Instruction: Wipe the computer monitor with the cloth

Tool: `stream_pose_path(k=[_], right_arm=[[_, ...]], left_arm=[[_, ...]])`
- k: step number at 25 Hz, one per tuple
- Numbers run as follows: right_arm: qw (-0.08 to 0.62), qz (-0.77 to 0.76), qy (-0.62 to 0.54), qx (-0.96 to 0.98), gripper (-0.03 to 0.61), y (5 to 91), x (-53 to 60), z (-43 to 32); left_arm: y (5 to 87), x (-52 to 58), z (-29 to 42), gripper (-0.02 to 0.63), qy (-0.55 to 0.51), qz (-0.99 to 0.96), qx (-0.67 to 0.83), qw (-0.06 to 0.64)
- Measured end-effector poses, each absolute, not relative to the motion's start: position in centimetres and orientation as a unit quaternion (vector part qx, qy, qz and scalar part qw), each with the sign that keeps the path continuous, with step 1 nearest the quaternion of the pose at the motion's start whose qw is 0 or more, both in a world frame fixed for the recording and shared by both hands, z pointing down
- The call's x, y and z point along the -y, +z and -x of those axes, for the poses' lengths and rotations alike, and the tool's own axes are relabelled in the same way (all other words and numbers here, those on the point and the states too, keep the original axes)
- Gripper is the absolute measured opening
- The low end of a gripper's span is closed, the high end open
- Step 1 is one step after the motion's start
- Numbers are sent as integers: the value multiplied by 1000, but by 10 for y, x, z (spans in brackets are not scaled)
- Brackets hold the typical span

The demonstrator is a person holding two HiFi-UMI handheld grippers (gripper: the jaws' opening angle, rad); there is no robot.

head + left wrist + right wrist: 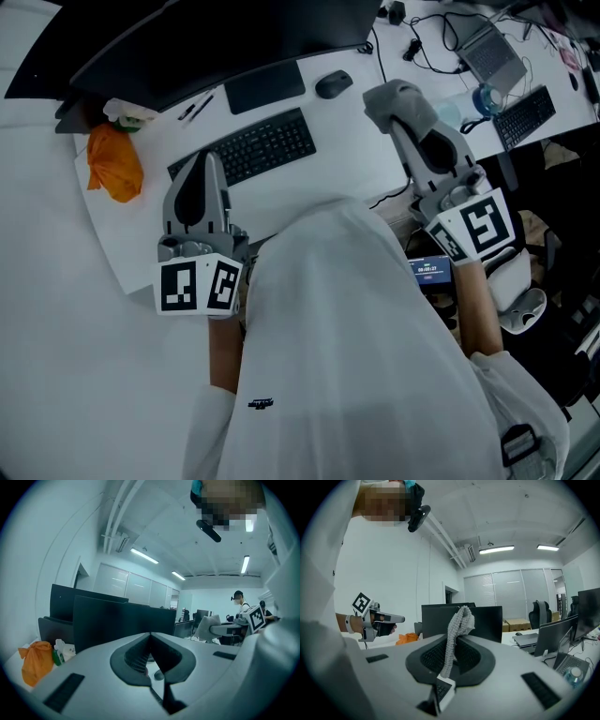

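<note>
The right claw (457,638) is clamped on the grey cloth (458,629). The right gripper view shows the strip pinched between the jaws, its free end standing up above them. The head view adds that the cloth hangs over the right part of the worktop (352,155), just short of the monitor (234,37) and apart from its screen. The left claw (151,637) is closed with its jaws meeting and nothing between them, which is plain only in the left gripper view. From above it is held over the worktop's near left part, pointing toward the keyboard (246,147).

The monitor stands along the far edge. An orange bag (114,164) lies near the left edge and a mouse (334,83) sits right of the keyboard. Bare worktop lies between the keyboard and the near edge. Past the right edge are cables, a laptop (492,54) and a second keyboard (525,114).
</note>
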State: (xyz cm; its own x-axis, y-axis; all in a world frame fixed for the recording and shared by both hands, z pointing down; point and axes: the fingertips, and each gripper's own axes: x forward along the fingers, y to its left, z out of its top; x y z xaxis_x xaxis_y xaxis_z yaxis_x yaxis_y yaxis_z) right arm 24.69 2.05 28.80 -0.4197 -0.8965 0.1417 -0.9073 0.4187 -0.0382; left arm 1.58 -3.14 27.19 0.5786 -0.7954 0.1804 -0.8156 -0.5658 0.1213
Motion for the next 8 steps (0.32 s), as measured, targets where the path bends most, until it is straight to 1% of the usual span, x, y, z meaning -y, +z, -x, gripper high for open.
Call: stream_pose_path(k=[8], right_arm=[[45, -537, 64, 840, 28, 288, -26, -243]], left_arm=[[274, 23, -16, 18, 61, -885, 450, 102]])
